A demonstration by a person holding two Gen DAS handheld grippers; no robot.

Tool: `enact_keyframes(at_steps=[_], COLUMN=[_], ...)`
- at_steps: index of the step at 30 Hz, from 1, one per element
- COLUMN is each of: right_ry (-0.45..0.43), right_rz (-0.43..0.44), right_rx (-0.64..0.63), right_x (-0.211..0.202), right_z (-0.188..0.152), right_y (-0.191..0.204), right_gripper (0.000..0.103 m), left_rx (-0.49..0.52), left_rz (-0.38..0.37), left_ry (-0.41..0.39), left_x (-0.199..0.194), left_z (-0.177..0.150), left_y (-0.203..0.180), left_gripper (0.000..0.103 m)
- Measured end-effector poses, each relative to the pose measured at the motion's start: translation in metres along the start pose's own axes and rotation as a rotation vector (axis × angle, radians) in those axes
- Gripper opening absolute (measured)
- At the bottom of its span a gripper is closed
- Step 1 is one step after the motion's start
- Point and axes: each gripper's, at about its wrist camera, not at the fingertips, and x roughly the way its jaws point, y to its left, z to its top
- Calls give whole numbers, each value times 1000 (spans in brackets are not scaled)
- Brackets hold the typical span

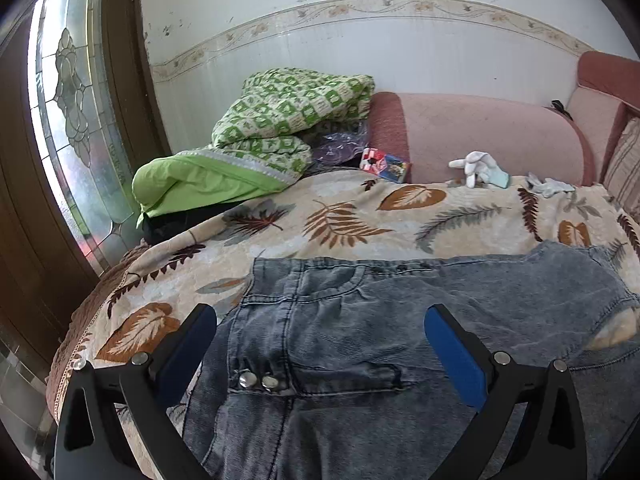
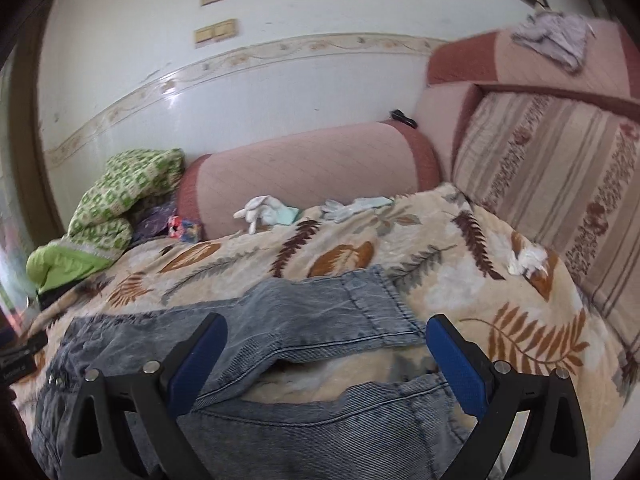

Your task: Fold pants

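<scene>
Left gripper (image 1: 320,344): you hold it low over the waistband end of the pants (image 1: 400,320), jaws spread wide, nothing between them; the blue pads (image 1: 456,356) sit above the denim.
Right gripper (image 2: 326,354): you hold it over the leg end, jaws spread just as wide, gripping nothing.
Pants: grey-blue washed jeans lying on the leaf-print blanket (image 1: 360,216) that covers the sofa seat. The two metal buttons (image 1: 258,380) lie between your left jaws. In the right view one leg's hem (image 2: 384,304) lies flat, and a gap between the legs shows the blanket.
Hidden or cut off: the nearest part of the jeans runs under both grippers and out of frame. You cannot tell whether the pads touch the cloth.
Around: a green patterned quilt (image 1: 288,120) is heaped at the far left corner, a pink bolster (image 1: 480,136) runs along the wall, white gloves (image 1: 476,166) rest against it, and a small colourful box (image 1: 386,166) sits just beside the quilt. A striped back cushion (image 2: 560,184) stands to your right.
In the way: nothing lies on the jeans.
</scene>
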Motion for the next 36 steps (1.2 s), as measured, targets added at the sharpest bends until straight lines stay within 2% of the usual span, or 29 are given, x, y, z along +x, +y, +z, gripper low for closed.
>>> enact_keyframes(at_steps=[3, 5, 8, 11, 14, 17, 20, 24, 29, 33, 36], right_ry=[45, 98, 160, 227, 304, 389, 404, 493, 616, 626, 633], right_rz=[-17, -41, -27, -12, -42, -73, -36, -47, 97, 90, 117], right_rx=[93, 51, 57, 60, 47, 40, 70, -40, 103, 146, 155], right_x=[21, 36, 63, 96, 136, 162, 146, 113, 82, 58, 35], right_z=[17, 33, 49, 63, 78, 91, 91, 56, -2, -27, -39], right_y=[-40, -53, -69, -71, -66, -66, -74, -87, -123, -142, -153], right_gripper=[101, 101, 101, 101, 100, 91, 91, 91, 77, 74, 74], left_rx=[-28, -50, -73, -75, -103, -152, -120, -107, -85, -65, -68], left_rz=[29, 40, 43, 74, 78, 124, 118, 119, 89, 43, 16], left_ry=[29, 49, 89, 118, 191, 215, 254, 277, 195, 133, 134], left_x=[18, 31, 53, 80, 114, 127, 138, 144, 106, 70, 56], left_z=[9, 18, 34, 55, 71, 64, 49, 45, 50, 41, 26], left_y=[17, 26, 36, 41, 50, 62, 62, 60, 47, 36, 28], left_gripper=[103, 103, 103, 103, 103, 103, 103, 103, 103, 103, 103])
